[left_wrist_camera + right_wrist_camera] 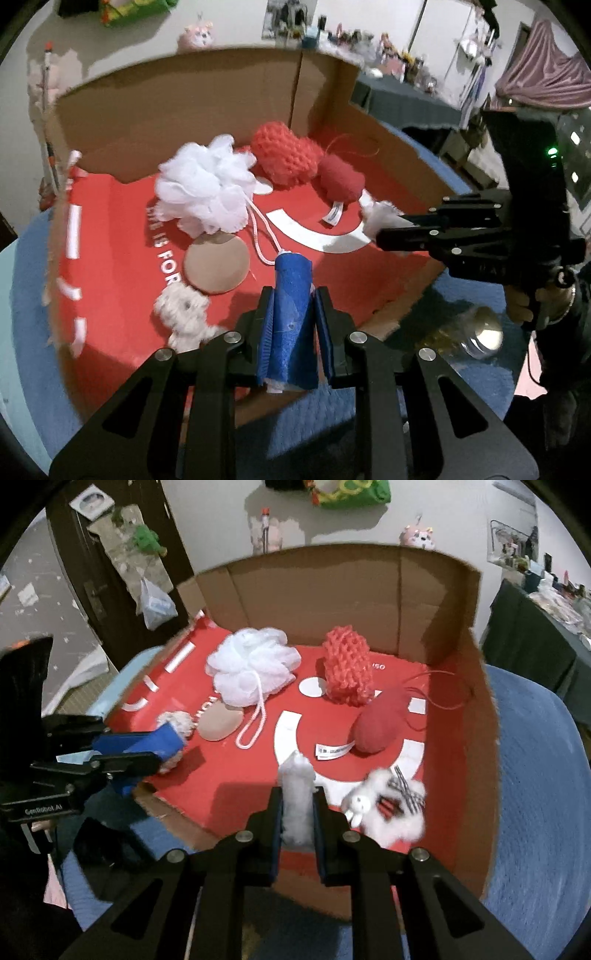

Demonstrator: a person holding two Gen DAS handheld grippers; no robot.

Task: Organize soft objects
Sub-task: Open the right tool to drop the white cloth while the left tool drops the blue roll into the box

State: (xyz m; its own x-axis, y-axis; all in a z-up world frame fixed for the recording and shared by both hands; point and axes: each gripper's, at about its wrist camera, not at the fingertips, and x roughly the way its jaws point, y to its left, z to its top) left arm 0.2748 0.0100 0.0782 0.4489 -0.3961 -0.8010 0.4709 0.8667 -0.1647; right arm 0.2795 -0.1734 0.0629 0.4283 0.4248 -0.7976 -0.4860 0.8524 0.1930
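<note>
Open brown cardboard box with red printed floor [461,716], filling mid-frame. White mesh bath pouf [253,666], upper centre-left of the box; red knitted net sponge [347,670], upper centre. Left gripper [293,308], lower centre, clamped on a blue foam roll [291,314]. Right gripper [297,812], lower centre, clamped on a white fluffy wad [297,801].

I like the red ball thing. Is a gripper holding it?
No, the red ball lies loose in the box, away from both grippers.
</note>
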